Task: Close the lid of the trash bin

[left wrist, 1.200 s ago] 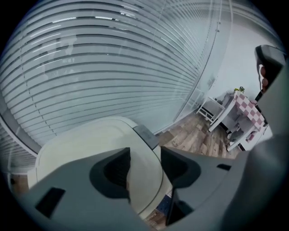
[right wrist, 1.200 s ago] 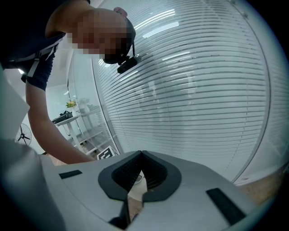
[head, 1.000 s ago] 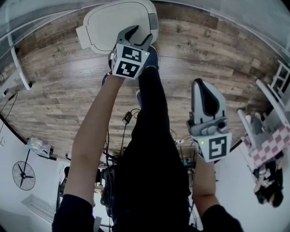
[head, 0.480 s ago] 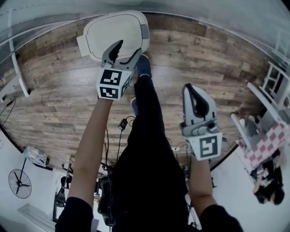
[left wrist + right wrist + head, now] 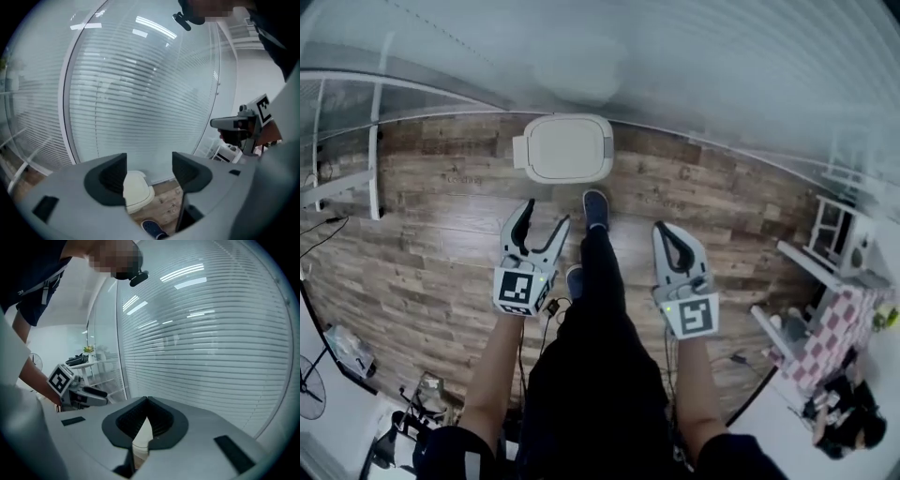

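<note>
The white trash bin [image 5: 567, 148] stands on the wooden floor by the glass wall with its lid lying flat on top. In the head view my left gripper [image 5: 546, 214] hangs in the air well short of the bin, touching nothing. Its jaws have just been opening and stand wide apart with nothing between them. In the left gripper view the bin [image 5: 137, 191] shows far below, between the spread jaws of the left gripper [image 5: 149, 161]. My right gripper [image 5: 660, 229] is to the right of the person's leg, jaws together and empty. In the right gripper view its tips [image 5: 146, 400] meet.
A glass wall with blinds [image 5: 694, 84] runs behind the bin. The person's dark shoe [image 5: 595, 208] is just in front of the bin. A white shelf with a checkered cloth [image 5: 834, 319] stands at the right. Cables [image 5: 553, 305] lie on the floor, and a fan [image 5: 309, 389] at lower left.
Both grippers have risen and drawn back from the bin. The left gripper, which was over the lid, is now clear of it with wider jaws. The bin looks smaller and farther.
</note>
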Tool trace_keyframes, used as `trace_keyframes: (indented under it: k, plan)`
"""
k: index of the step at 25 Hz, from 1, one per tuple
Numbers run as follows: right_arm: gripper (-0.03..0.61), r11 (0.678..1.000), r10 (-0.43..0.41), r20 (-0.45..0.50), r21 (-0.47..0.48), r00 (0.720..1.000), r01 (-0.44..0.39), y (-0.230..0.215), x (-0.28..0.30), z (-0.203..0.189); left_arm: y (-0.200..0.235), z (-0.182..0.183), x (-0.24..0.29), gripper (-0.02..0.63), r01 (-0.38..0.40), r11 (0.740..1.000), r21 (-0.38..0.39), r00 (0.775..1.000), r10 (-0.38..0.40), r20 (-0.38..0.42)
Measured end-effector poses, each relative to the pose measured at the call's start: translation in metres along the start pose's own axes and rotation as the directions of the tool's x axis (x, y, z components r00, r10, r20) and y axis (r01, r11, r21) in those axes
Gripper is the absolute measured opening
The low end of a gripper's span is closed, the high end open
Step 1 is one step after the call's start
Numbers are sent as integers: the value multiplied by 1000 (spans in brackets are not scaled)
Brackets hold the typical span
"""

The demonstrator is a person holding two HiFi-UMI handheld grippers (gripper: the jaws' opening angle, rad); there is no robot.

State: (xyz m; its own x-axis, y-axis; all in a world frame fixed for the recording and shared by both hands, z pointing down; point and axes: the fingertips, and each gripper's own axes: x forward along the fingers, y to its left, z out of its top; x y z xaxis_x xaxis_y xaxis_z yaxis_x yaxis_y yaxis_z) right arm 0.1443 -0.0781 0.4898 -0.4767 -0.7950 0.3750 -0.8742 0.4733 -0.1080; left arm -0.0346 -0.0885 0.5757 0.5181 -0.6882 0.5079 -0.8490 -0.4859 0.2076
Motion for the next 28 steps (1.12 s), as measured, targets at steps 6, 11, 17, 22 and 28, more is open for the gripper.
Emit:
trace_keyframes:
  k: [6,11,17,22,28]
  plan:
    - [3,998,17,36,-56,999,-14,20,-31,33,-5,60,-73,281,-90,994,-59,983,99,155]
    - [3,994,35,59,-102,998,-28,43,-47,51,-7,83,-131,281,-116,991,-74,965,130,228]
    - [3,996,23,69,-83,997,-17,63,-74,68,-10,98,-196,281,-137,987,-87,938,157,308]
    - [3,988,17,77,-153,997,-5,79,-104,77,-27,97,-237,281,-135,987,-85,925,156,345]
    - [3,989,6,128,-149,992,13,93,-132,72,-32,88,-272,281,-118,988,-102,908,149,393]
